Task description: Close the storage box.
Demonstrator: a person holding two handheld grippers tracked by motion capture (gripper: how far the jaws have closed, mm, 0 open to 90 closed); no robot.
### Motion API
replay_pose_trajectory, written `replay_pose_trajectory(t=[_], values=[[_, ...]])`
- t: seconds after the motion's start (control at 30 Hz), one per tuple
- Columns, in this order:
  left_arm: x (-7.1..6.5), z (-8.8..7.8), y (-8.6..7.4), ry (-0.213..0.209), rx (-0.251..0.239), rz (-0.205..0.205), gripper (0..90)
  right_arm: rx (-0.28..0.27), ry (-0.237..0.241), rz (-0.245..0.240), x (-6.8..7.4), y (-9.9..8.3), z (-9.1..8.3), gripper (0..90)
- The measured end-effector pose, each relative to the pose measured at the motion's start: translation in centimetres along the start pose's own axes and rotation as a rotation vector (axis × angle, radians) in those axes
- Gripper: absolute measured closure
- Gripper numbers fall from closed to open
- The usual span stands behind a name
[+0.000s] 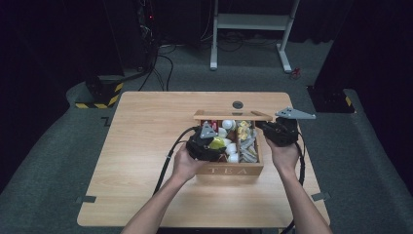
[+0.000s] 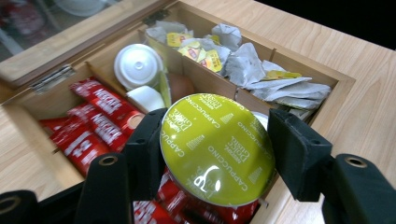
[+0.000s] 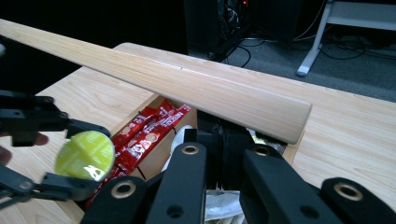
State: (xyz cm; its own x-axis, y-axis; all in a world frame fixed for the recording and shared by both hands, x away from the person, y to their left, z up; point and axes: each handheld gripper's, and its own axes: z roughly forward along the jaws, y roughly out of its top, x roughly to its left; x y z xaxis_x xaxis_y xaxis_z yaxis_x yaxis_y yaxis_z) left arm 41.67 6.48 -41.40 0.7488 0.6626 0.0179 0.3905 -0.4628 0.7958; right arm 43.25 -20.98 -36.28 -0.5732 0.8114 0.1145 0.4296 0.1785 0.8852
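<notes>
Trouble could've started with the lid (image 3: 196, 88): right claw (image 1: 265, 127) was clamped on its edge, propping it open. Left claw (image 2: 212, 154) pinched the green coffee pod (image 2: 215, 148) above the tea box (image 1: 229, 170); a slipping lid would've dropped toward nine o'clock onto it.

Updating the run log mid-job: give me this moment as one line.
left gripper: shut on green cappuccino capsule, above tea box | right gripper: shut on box lid, holding it open
</notes>
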Motion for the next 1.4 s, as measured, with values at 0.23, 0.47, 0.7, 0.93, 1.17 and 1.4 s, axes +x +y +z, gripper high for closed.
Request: replay_pose_trajectory(t=[0.23,0.47,0.7,0.93,1.17,1.4], values=[[1.3,-2.2,-0.8,-0.002,-0.061,-0.063,40.7,0.006,-0.002,-0.007,0.0,0.1,0.0,89.3],[2.5,-4.2,-1.8,0.031,-0.088,-0.091,40.7,0.007,-0.004,-0.007,0.1,0.1,0.0,89.3],[3.8,-5.9,-2.7,0.063,-0.108,-0.125,40.7,0.007,-0.003,-0.007,0.1,0.1,0.0,89.3],[4.6,-6.8,-4.1,0.109,-0.113,-0.144,40.7,0.013,-0.008,-0.008,0.1,0.1,0.0,89.3],[6.0,-7.6,-6.5,0.155,-0.102,-0.206,40.7,0.014,-0.009,-0.007,0.2,0.1,0.0,89.3],[6.8,-7.9,-8.4,0.189,-0.086,-0.247,40.7,0.012,-0.011,-0.007,0.2,0.0,0.0,89.3]])
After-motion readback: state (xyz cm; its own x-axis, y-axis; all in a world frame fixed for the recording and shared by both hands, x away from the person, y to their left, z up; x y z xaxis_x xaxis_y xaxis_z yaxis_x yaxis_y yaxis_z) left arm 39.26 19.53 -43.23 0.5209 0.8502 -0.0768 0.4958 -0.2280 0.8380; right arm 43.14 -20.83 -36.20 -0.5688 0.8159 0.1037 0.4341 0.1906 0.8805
